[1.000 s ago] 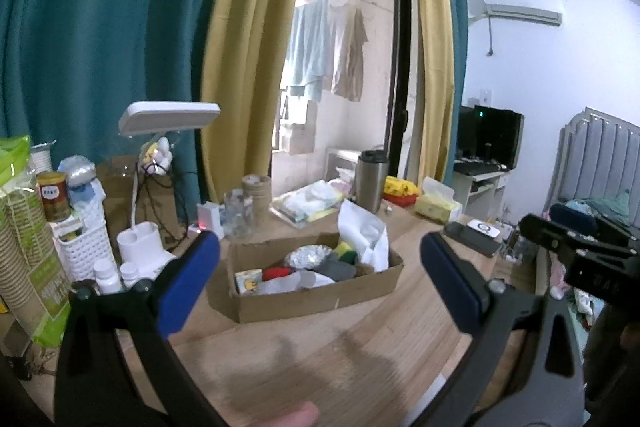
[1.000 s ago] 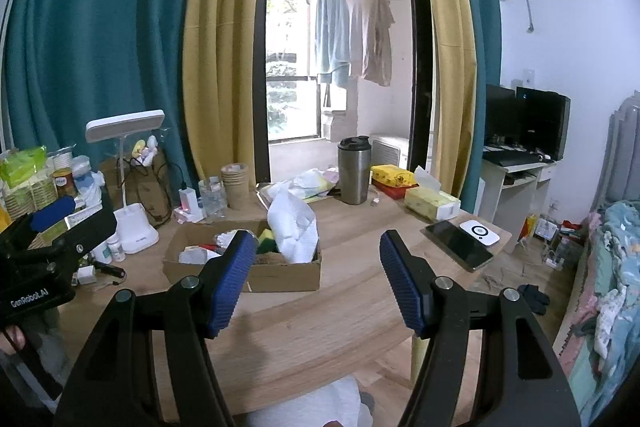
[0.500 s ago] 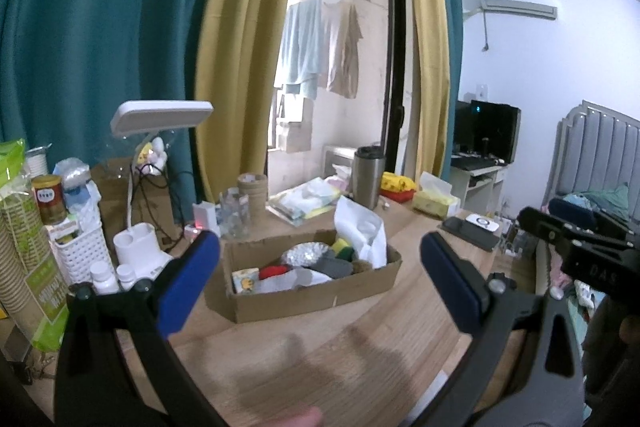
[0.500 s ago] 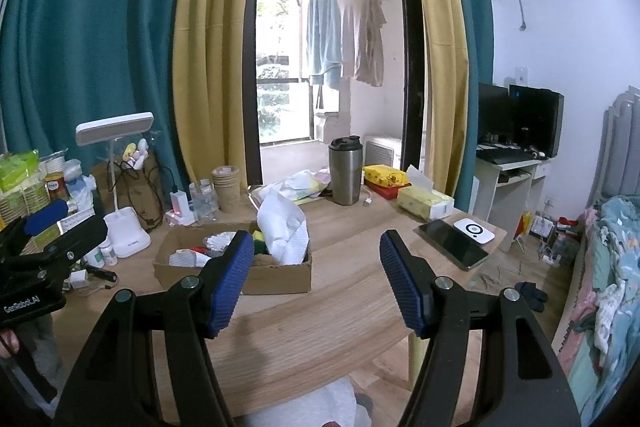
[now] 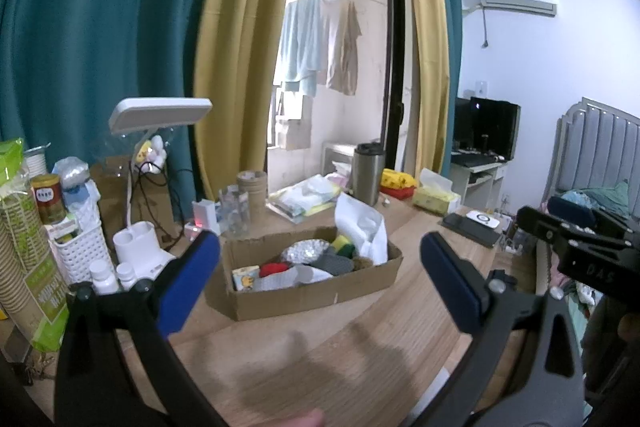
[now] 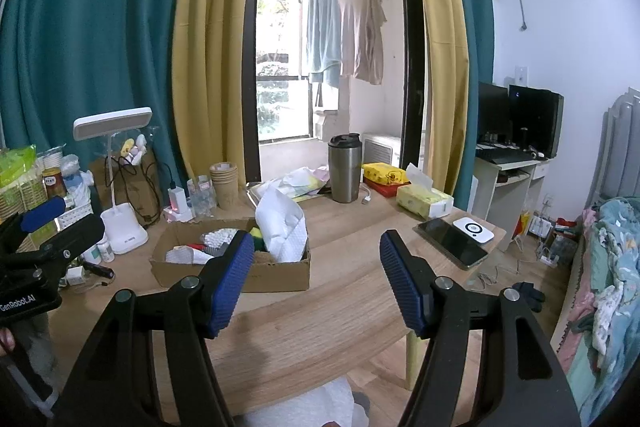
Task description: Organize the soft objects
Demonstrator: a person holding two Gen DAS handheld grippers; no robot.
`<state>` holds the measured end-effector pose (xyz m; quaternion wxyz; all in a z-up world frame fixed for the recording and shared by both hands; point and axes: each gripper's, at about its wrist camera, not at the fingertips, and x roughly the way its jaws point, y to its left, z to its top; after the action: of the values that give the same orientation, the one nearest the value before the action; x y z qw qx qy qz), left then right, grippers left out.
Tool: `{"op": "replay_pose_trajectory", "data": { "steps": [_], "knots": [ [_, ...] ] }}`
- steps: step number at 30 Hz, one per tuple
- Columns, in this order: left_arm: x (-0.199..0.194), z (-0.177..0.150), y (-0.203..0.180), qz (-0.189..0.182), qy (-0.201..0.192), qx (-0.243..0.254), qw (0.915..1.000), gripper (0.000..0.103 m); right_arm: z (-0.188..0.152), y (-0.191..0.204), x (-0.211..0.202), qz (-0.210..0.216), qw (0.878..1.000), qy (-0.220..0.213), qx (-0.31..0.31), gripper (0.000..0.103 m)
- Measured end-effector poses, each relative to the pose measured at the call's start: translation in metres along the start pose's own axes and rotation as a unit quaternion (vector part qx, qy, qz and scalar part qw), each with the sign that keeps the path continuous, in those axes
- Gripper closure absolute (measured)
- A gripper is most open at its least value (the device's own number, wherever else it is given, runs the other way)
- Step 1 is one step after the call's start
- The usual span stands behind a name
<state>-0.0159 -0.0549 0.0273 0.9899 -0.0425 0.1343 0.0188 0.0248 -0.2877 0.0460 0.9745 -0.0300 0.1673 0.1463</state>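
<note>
With both claws, left (image 5: 320, 279) and right (image 6: 316, 279), wide and empty, bring one down squarely over the box (image 5: 308, 297).

Teal and yellow curtains (image 6: 192, 47) frame a daylit window (image 6: 284, 67); perhaps a bed (image 6: 612, 259) sits right.

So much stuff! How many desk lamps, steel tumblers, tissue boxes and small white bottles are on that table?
Desk lamp: 1
Steel tumbler: 1
Tissue box: 1
Small white bottles: 2
Total: 5
</note>
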Motion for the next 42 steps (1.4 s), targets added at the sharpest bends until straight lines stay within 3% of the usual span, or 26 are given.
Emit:
{"op": "replay_pose_trajectory", "data": {
  "steps": [12, 42],
  "knots": [
    [-0.0006, -0.0024, -0.0019, -0.010, 0.001, 0.003, 0.9999, 0.002, -0.0020, 0.0011, 0.0020, -0.001, 1.000, 0.003, 0.000, 0.034],
    [0.0012, -0.0018, 0.0032, 0.005, 0.003, -0.003, 1.0000, 0.002, -0.0020, 0.0009, 0.0026, -0.002, 1.000, 0.004, 0.000, 0.034]
  ]
}}
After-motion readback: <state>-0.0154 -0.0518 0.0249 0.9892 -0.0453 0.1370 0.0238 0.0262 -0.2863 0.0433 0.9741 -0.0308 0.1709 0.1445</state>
